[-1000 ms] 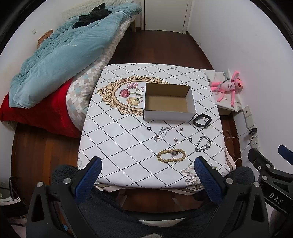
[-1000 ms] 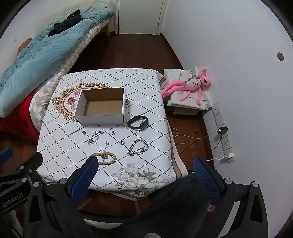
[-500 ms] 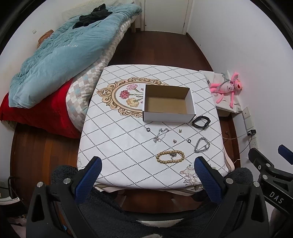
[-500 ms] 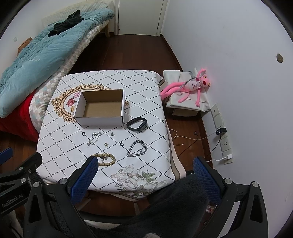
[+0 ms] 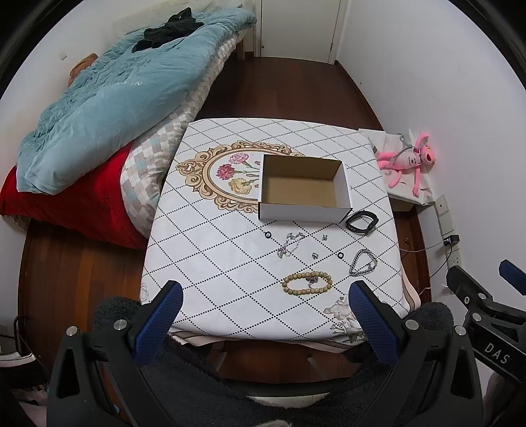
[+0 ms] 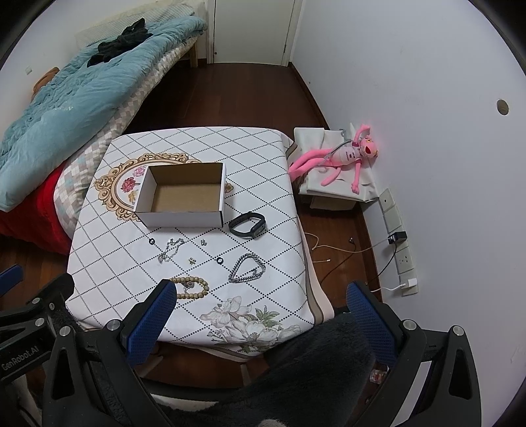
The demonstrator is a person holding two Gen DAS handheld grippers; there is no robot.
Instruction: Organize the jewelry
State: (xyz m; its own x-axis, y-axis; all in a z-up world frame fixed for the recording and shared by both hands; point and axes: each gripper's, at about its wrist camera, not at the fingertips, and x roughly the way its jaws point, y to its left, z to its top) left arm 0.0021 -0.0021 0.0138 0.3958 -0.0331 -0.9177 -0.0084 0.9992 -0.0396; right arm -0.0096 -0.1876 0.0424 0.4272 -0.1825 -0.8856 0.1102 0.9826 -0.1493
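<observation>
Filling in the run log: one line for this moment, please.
stage: start | left gripper: open, empty | right gripper: open, empty | cardboard box: empty | bead bracelet, chain bracelet, black band: on tablecloth

A small bedroom with plain white walls (image 6: 427, 82) and a dark wood floor (image 5: 282, 88). A square table (image 5: 230, 262) under a diamond-patterned white cloth fills the centre. At 10 o'clock, a bed (image 5: 108, 98) lies heaped with a blue quilt over red bedding. A white door (image 5: 299, 26) stands at 12 o'clock. At 3 o'clock, wall sockets (image 6: 399, 236) with trailing cables run along the skirting.
</observation>
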